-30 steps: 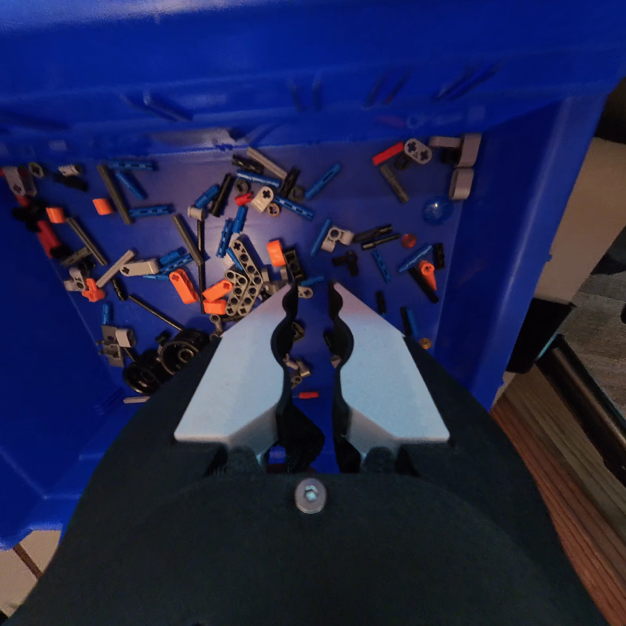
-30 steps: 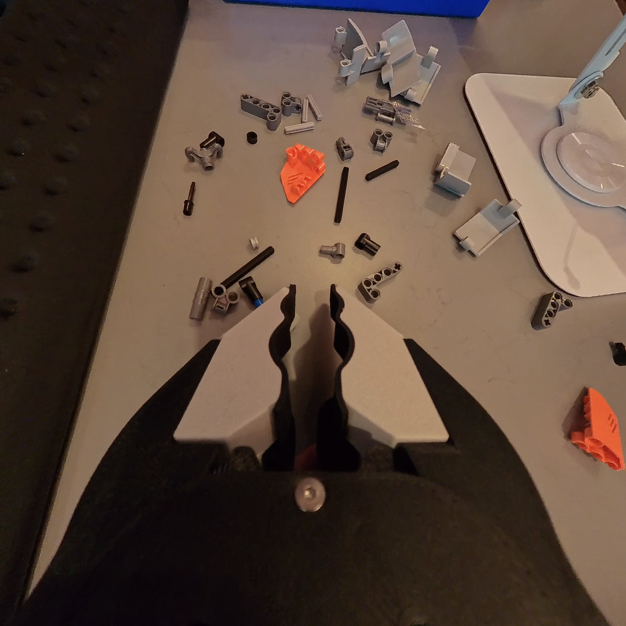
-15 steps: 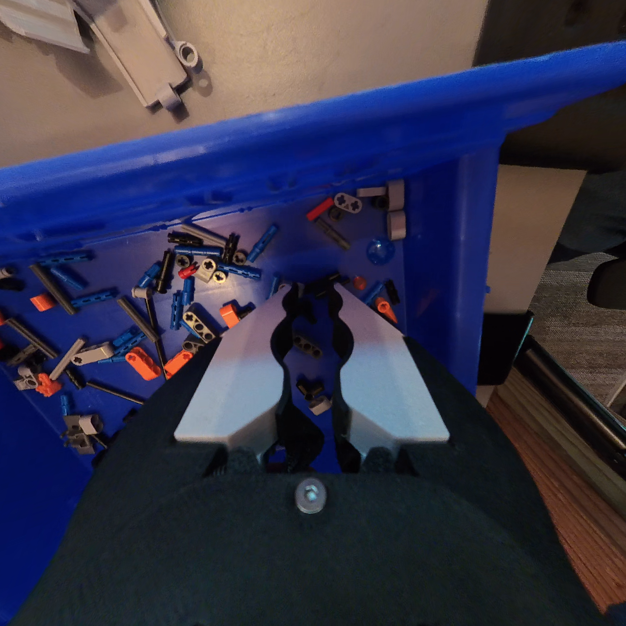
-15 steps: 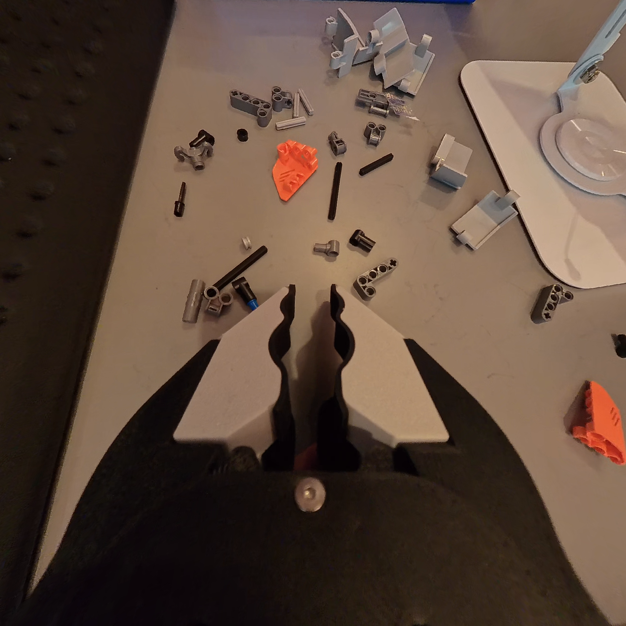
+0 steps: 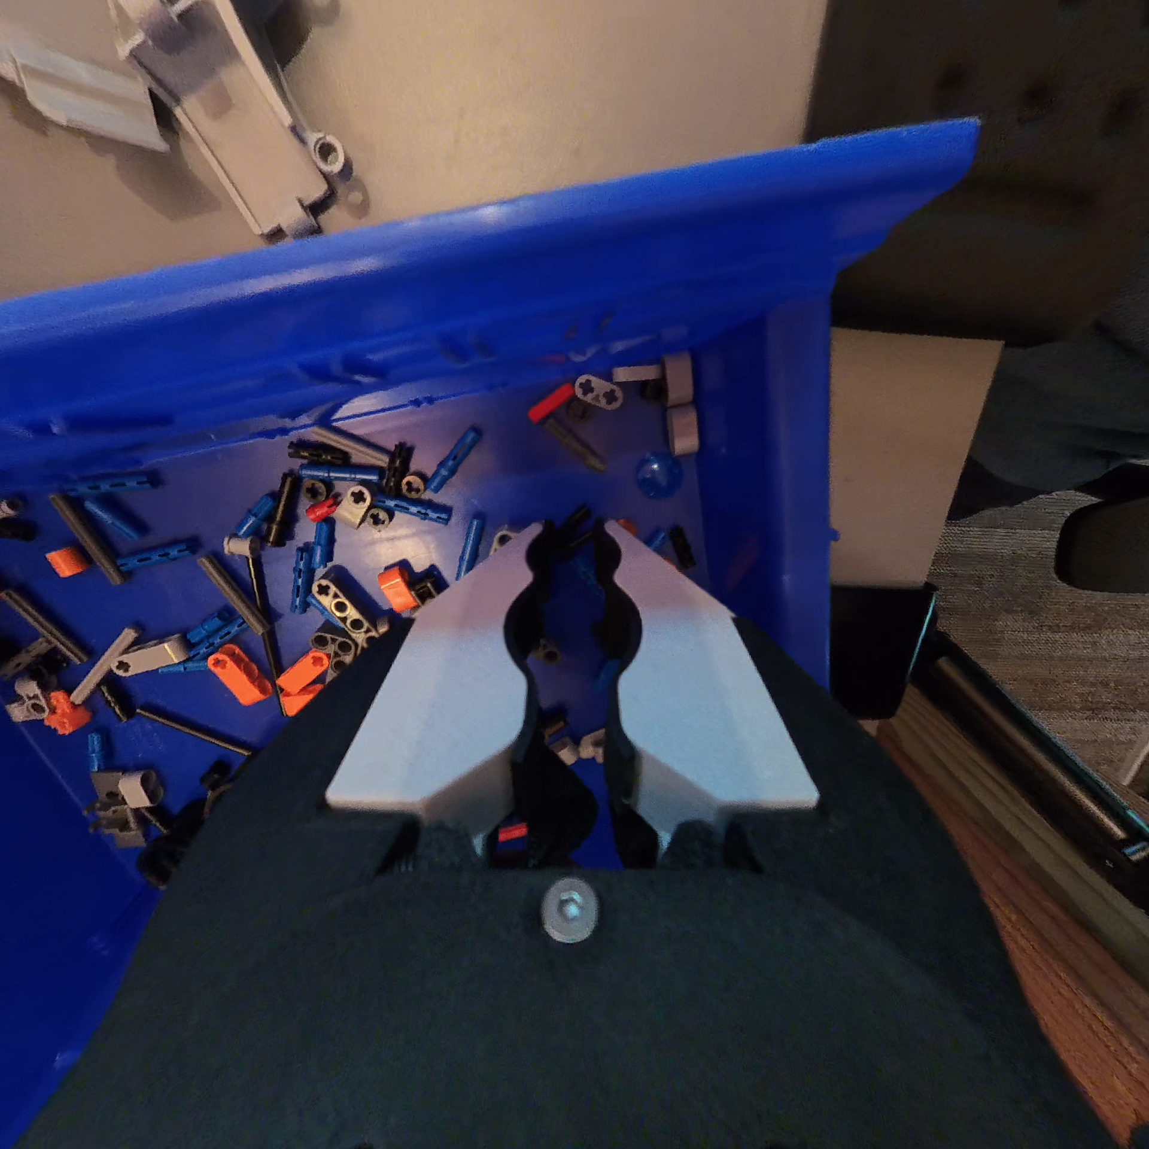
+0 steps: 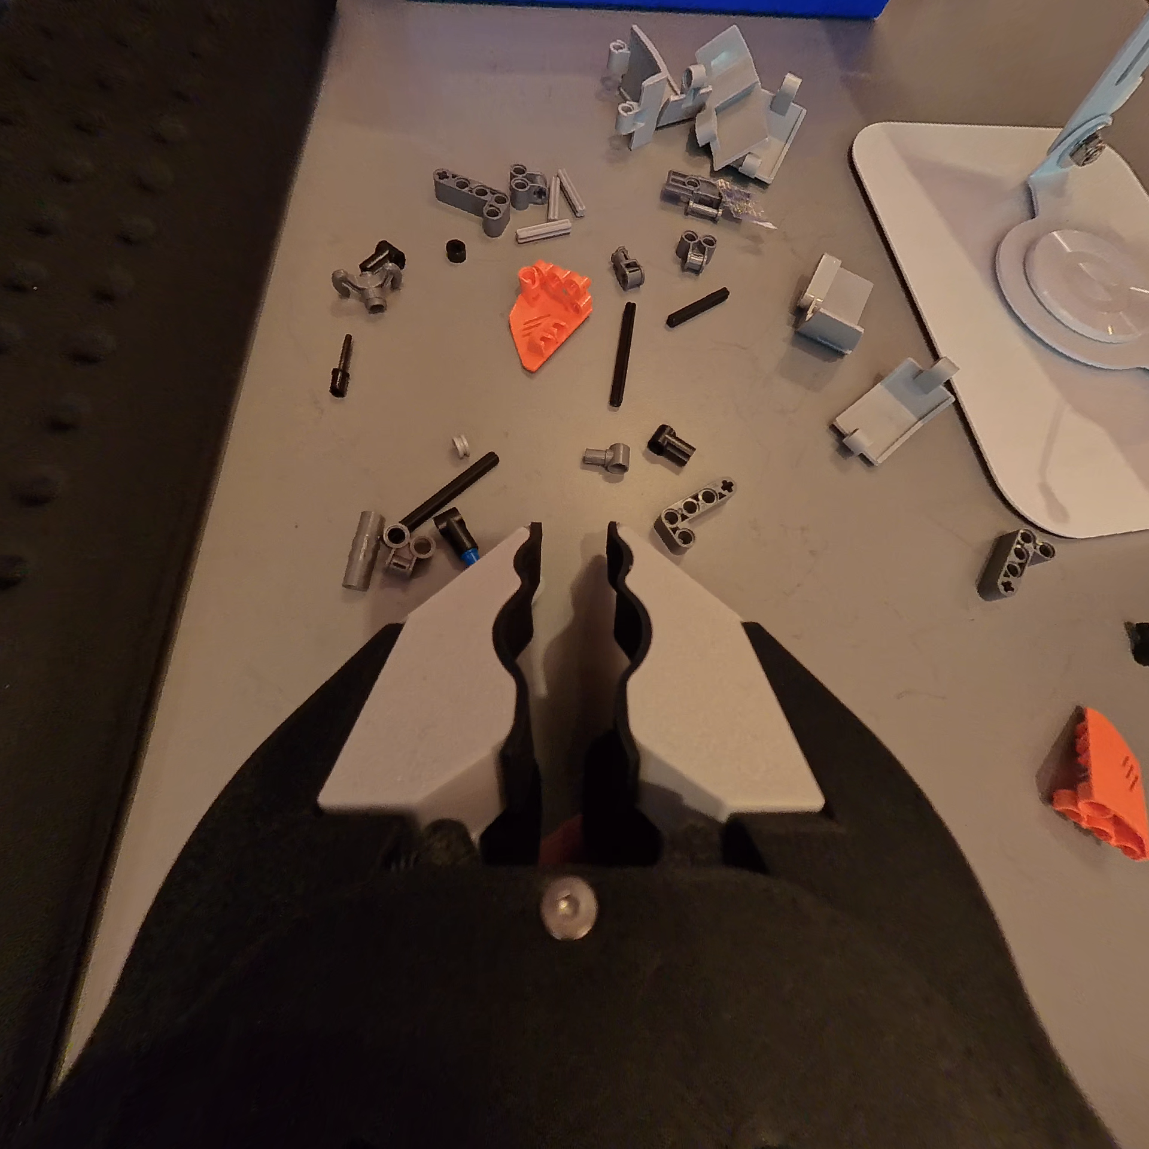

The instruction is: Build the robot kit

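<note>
My left gripper hangs inside a blue bin, near its right wall, jaws a narrow gap apart and empty. Its tips are over a black pin on the bin floor. Many small blue, black, grey and orange construction pieces lie in the bin, among them an orange connector. My right gripper is open by a narrow gap and empty, just above a grey table. Nearest to it are a dark grey L-shaped beam and a black and blue pin. An orange panel lies farther ahead.
Loose pieces are scattered over the table: black axles, light grey panels, a second orange panel. A white stand base sits at the right, a dark studded mat at the left. A grey panel lies beyond the bin. Tip to tip, the grippers are about 30 cm apart. The right gripper is farther from the orange connector, some 35 cm, than the left, some 6 cm.
The left gripper has drawn back and shifted toward the bin's right wall, so the far rim and the table beyond have come into view. The right gripper has barely moved.
</note>
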`<state>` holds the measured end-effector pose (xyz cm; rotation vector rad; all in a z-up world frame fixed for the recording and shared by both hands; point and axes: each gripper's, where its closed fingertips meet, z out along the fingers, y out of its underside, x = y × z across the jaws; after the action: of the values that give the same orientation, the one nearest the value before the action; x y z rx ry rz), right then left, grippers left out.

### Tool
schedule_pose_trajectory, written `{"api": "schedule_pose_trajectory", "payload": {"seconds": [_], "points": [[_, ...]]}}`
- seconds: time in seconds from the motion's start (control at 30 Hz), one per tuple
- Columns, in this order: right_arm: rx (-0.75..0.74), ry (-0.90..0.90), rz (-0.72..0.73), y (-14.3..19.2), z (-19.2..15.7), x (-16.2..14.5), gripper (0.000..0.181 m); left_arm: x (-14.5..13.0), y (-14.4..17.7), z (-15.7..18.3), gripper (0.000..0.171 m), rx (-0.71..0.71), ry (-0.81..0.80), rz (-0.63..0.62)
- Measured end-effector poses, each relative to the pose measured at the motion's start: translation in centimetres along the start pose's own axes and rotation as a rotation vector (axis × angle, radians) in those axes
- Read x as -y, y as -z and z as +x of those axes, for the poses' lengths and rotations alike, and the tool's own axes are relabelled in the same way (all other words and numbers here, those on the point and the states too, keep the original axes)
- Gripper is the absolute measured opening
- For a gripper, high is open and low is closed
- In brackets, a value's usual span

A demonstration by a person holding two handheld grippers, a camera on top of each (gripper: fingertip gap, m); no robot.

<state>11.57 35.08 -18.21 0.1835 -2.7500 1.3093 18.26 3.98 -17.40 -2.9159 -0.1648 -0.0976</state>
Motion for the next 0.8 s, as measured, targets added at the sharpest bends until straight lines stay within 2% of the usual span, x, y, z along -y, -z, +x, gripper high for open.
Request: {"api": "schedule_pose_trajectory", "payload": {"seconds": [0.03, 0.23, 0.5, 0.8], "points": [[0.0, 0.001, 0.0, 0.0, 0.0, 0.0, 0.019, 0.1, -0.2, 0.0, 0.009, 0.003, -0.009, 0.006], [-0.001, 0.005, 0.001, 0.0, 0.0, 0.0, 0.019, -0.6, -1.4, 0.0, 0.008, -0.009, -0.019, -0.055], [0.003, 0.004, 0.004, 0.0, -0.1, 0.0, 0.019, -1.1, -1.3, -0.2, 0.004, -0.028, 0.026, -0.037], [0.005, 0.007, 0.004, 0.0, -0.1, 0.1, 0.019, -0.3, -0.7, 0.3, 0.003, -0.041, 0.028, 0.027]]}}
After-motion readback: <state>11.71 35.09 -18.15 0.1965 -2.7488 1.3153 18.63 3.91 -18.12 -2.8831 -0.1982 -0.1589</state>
